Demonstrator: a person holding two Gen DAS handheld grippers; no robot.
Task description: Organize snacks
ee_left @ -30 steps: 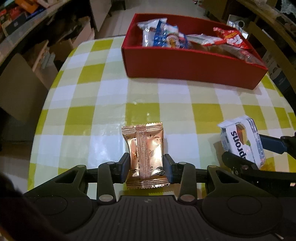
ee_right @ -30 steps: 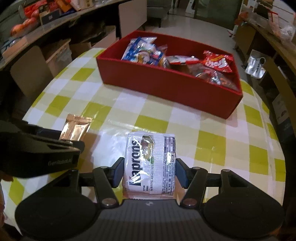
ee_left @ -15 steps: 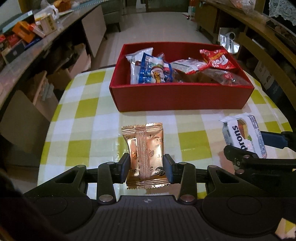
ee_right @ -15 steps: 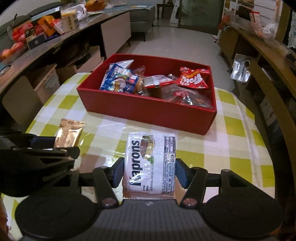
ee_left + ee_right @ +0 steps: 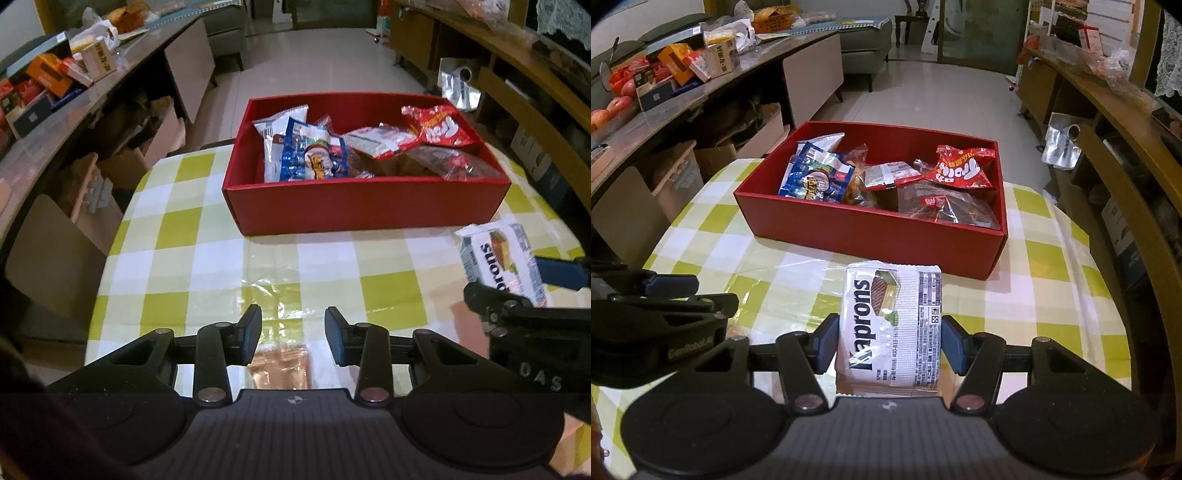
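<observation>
A red box (image 5: 362, 206) holding several snack packs stands at the far side of the checked table; it also shows in the right wrist view (image 5: 871, 229). My left gripper (image 5: 293, 334) has nothing between its fingers, the jaws standing apart. A copper-coloured snack packet (image 5: 279, 371) lies on the table below it, mostly hidden by the gripper body. My right gripper (image 5: 889, 345) is shut on a white Naprons wafer pack (image 5: 892, 325), held above the table in front of the box. That pack shows at the right of the left wrist view (image 5: 498, 258).
The yellow-and-white checked tablecloth (image 5: 192, 251) covers a rounded table. A long counter (image 5: 683, 99) with boxes and fruit runs along the left. A wooden shelf unit (image 5: 1108, 122) stands on the right. The left gripper's body (image 5: 661, 325) shows at the left of the right wrist view.
My left gripper has let go of the copper packet, which now lies on the table under it. Both grippers have risen and tilted toward the red box. The right still holds the wafer pack.
</observation>
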